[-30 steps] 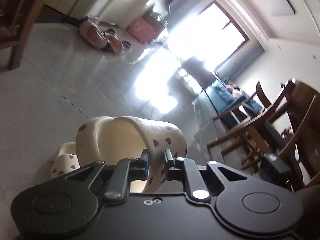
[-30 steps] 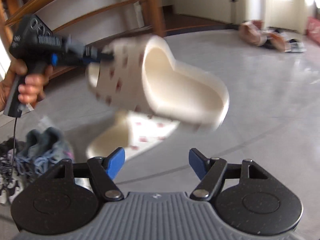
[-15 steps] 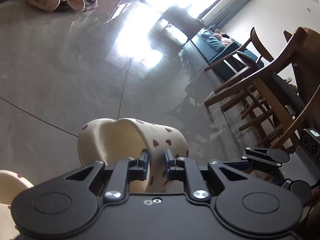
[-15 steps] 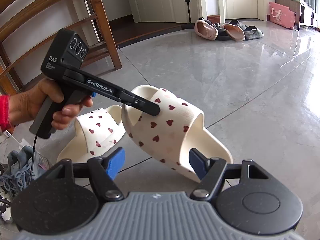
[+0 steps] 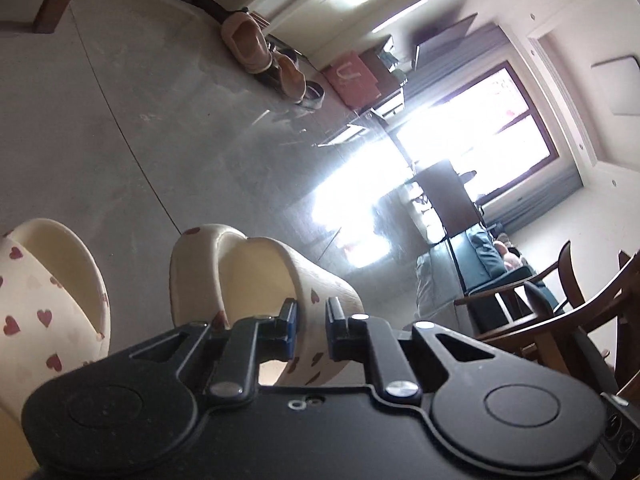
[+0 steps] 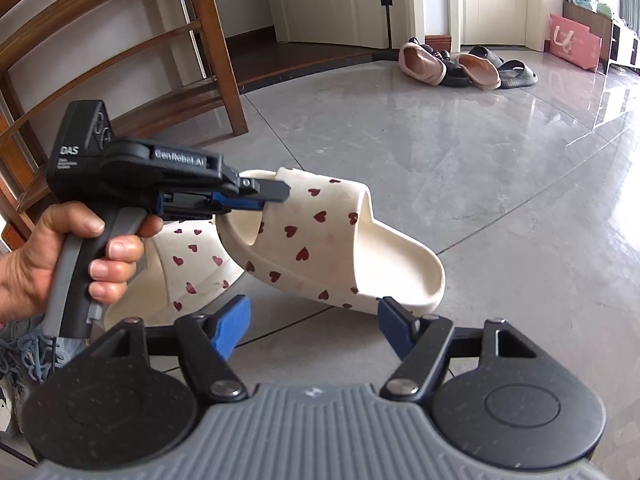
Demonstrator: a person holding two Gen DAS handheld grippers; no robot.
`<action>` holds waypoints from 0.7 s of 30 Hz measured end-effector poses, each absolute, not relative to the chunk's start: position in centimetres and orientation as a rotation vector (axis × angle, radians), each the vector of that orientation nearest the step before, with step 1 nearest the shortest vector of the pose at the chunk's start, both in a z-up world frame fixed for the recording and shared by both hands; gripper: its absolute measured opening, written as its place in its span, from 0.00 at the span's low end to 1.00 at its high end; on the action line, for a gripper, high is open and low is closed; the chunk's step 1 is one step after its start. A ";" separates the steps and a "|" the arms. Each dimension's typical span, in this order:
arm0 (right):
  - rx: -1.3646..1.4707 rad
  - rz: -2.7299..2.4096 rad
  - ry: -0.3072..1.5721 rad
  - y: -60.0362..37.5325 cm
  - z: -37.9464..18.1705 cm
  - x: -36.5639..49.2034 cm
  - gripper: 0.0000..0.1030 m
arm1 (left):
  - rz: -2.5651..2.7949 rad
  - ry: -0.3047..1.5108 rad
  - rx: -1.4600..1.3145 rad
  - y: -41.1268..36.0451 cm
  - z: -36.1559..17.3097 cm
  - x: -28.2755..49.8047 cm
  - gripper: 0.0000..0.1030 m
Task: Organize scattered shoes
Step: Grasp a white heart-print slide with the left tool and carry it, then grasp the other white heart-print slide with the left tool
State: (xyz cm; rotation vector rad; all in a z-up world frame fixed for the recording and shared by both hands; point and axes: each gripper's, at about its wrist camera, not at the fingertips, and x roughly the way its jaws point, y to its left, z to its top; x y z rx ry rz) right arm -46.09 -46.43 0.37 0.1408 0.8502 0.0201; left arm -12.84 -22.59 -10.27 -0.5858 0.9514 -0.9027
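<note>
Grey polished floor tiles (image 6: 460,168) spread out ahead of me, with a wooden chair (image 6: 200,40) at the left and a heap of pink and black slippers (image 6: 464,66) lying by the far doorway. My left gripper (image 6: 272,196) is clamped on the strap of a cream slipper with red hearts (image 6: 320,248), holding it tilted with its toe end low, just off the floor or touching it, I cannot tell which. Through the left wrist camera I see that strap (image 5: 310,320) pinched between the blue pads (image 5: 290,322). The matching slipper (image 6: 188,268) lies flat on the floor just beside and partly behind the held one. My right gripper (image 6: 314,326) hangs near the held slipper's sole, jaws spread wide with nothing between them. Grey laced sneakers (image 6: 24,360) sit at the lower left edge.
</note>
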 end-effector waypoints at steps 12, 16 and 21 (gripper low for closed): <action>0.124 -0.081 0.848 -47.7 0.8 -46.6 0.72 | -0.858 1.351 -0.519 -22.6 -12.7 -20.9 0.31; 0.125 -0.052 0.856 -46.8 0.7 -46.7 0.72 | -0.908 1.436 -0.470 -20.8 -12.0 -21.8 0.34; 0.117 0.029 0.912 -44.5 -0.5 -46.9 0.72 | -0.869 1.306 -0.309 -16.6 -9.7 -21.3 0.35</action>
